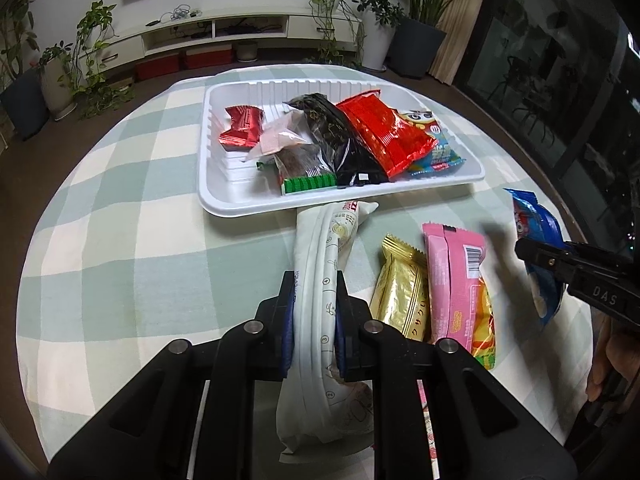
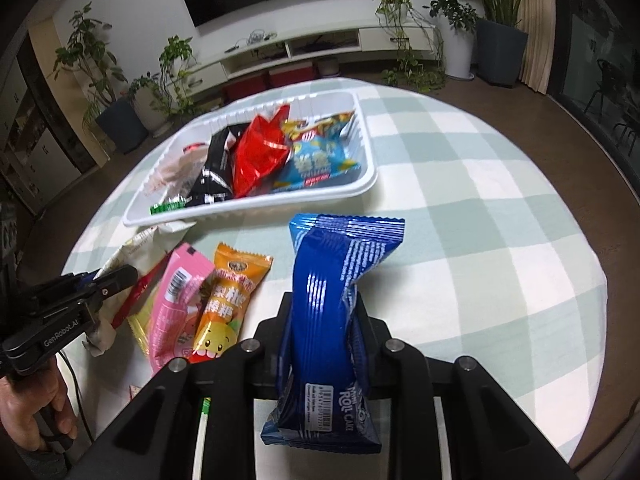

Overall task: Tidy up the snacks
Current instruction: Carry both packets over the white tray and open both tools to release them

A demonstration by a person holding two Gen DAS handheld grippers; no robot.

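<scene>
Snack packets (image 1: 448,280) lie before the tray (image 1: 224,200).

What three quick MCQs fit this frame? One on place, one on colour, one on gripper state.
1. Where does the gold packet lie?
A. in the white tray
B. on the checked cloth, beside the pink packet
C. in the left gripper

2. What colour is the roll cake packet?
A. blue
B. green
C. gold

3. What is the left gripper doing?
A. open over the tray
B. shut on nothing
C. shut on the white packet

Answers: 1 B, it lies on the cloth left of the pink packet, outside the tray. 2 A, the wrapper is blue. 3 C, both fingers press the white packet.
</scene>
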